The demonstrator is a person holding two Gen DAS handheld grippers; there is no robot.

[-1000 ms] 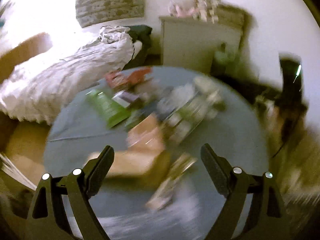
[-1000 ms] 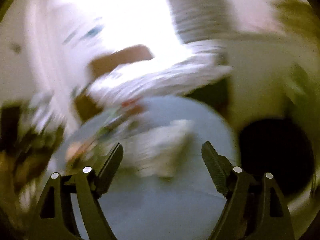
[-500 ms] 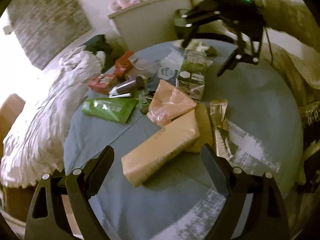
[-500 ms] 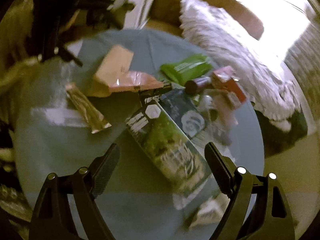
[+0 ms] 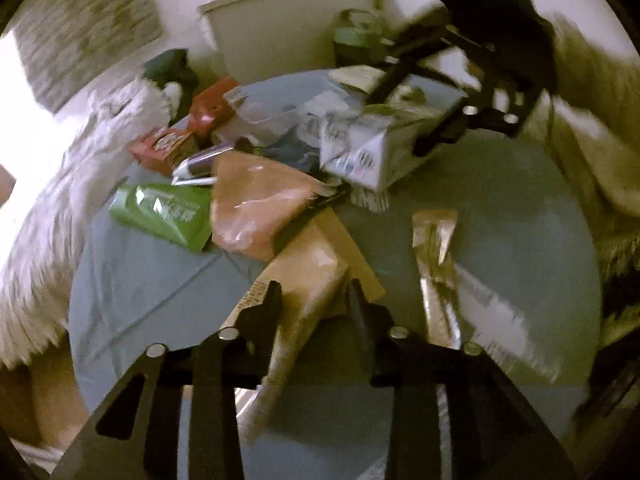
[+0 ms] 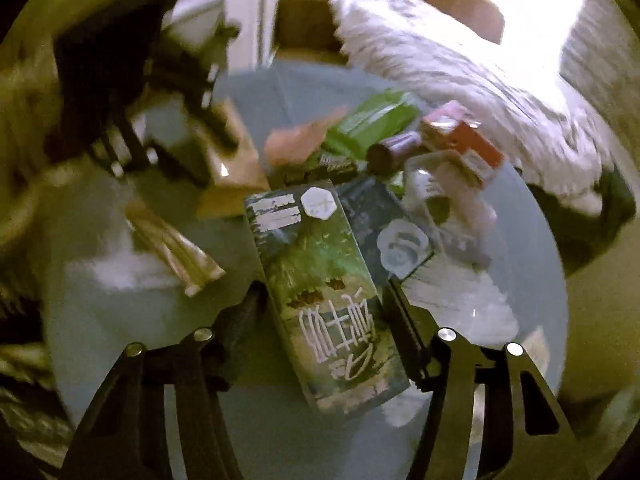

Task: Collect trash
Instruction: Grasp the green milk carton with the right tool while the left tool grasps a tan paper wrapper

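Round table [image 5: 152, 280] under a blue-grey cloth, strewn with trash, beside a bed with a rumpled white blanket [image 5: 60, 200].

On the cloth, seen from the right wrist: green milk carton [image 6: 324, 304] lying flat, long axis running away from the camera, between the fingers of the right gripper [image 6: 324, 312]. Jaws have just been closing; both pads sit at the carton's long sides, apparently pressing, though blur at the left pad leaves contact there uncertain. Dark flat packet [image 6: 384, 228] with a pale round logo touching the carton's right edge.

From the left wrist: tan paper-wrapped packet [image 5: 304, 276] lying diagonally, its near end between the fingers of the left gripper [image 5: 314, 300]. Jaws have just been closing, now narrow and clamped on that end. Pink plastic bag [image 5: 256, 204] overlapping the packet's far end. Green pouch [image 5: 164, 212] just left of the pink bag. Gold foil wrapper [image 5: 434, 248] right of the packet, apart from it. Red snack box [image 5: 164, 146] and a dark tube [image 5: 208, 160] farther back, near the blanket.
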